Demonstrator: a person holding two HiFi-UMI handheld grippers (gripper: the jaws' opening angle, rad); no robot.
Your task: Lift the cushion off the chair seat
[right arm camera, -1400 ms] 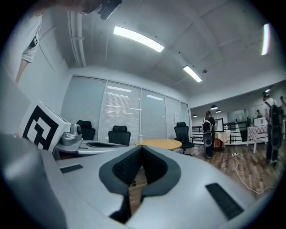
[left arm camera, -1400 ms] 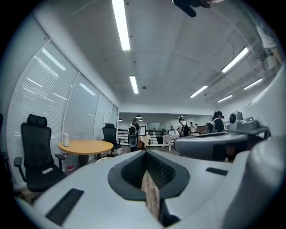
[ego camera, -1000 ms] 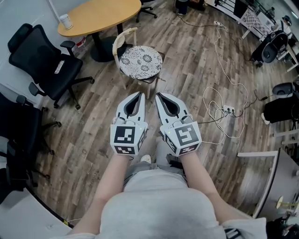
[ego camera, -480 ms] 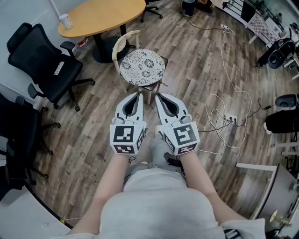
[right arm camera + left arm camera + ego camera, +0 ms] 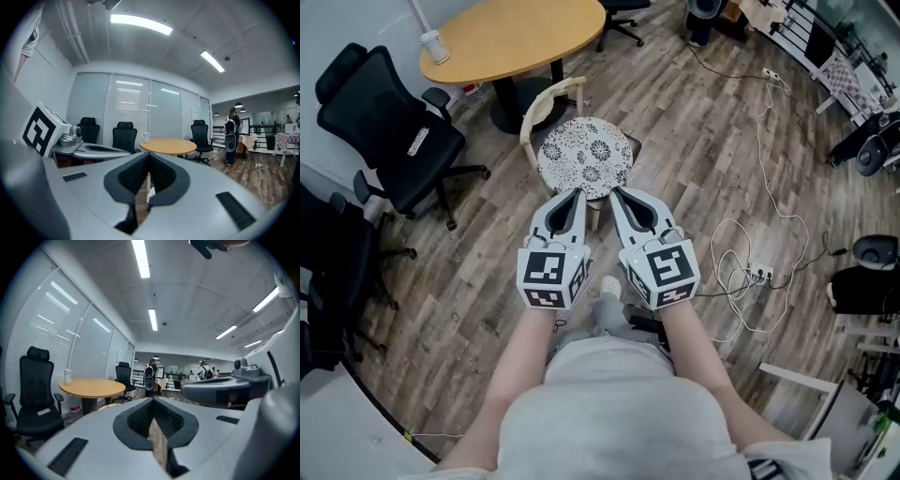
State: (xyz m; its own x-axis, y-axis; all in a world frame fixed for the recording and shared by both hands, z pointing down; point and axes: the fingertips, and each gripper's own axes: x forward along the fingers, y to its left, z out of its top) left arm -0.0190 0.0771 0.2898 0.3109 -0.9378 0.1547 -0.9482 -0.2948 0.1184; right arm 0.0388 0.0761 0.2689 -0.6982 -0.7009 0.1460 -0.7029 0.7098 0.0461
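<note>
A round cushion (image 5: pixel 585 156) with a black-and-white flower pattern lies on the seat of a small chair with a pale curved backrest (image 5: pixel 546 97). Both grippers are held side by side just short of the cushion's near edge, pointing at it. The left gripper (image 5: pixel 579 192) is shut with nothing between its jaws, and its tips sit over the near rim of the seat. The right gripper (image 5: pixel 616 191) is also shut and empty, close beside it. In the left gripper view the jaws (image 5: pixel 152 401) meet in a closed line. The right gripper view shows its jaws (image 5: pixel 149 157) closed likewise.
A round wooden table (image 5: pixel 511 37) with a white cup (image 5: pixel 435 45) stands behind the chair. Black office chairs (image 5: pixel 389 122) stand at the left. Cables and a power strip (image 5: pixel 759 274) lie on the wooden floor at the right. People stand far off in the left gripper view.
Both grippers have moved forward to the chair, so the cushion now lies just beyond their tips. Both stay shut and empty.
</note>
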